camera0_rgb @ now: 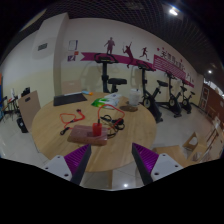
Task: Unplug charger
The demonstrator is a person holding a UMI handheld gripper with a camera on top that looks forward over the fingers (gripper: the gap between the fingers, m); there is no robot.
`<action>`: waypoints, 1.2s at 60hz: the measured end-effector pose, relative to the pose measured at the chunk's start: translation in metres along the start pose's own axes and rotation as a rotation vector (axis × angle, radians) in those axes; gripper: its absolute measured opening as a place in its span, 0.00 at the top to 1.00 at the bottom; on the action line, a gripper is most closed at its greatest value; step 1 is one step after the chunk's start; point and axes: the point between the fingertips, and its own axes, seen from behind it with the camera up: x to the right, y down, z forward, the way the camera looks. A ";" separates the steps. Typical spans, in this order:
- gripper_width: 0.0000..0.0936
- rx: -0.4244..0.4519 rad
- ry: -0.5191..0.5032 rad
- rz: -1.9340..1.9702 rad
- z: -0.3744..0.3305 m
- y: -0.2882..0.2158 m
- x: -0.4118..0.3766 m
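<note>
A round wooden table (50, 128) stands ahead of me. On it, just beyond my fingers, a small red block that may be the charger (97, 129) stands next to a tangle of dark cable (113, 123). A pale flat piece, perhaps a power strip (92, 146), lies in front of it. My gripper (111, 166) hangs above the table's near edge. Its fingers are wide apart with purple pads (76, 161) showing, and nothing is between them.
A red looped cord (70, 119) lies left of the charger. A green item (100, 101) and a clear white bag (127, 97) sit at the table's far side. Exercise bikes (152, 95) and a treadmill (108, 72) stand by the back wall. Wooden chairs (27, 105) flank the table.
</note>
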 end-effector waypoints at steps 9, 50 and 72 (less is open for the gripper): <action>0.08 0.005 -0.053 0.006 0.032 -0.002 -0.043; 0.10 0.035 -0.022 0.056 0.198 -0.025 -0.067; 0.79 0.173 -0.007 0.060 0.178 -0.097 -0.049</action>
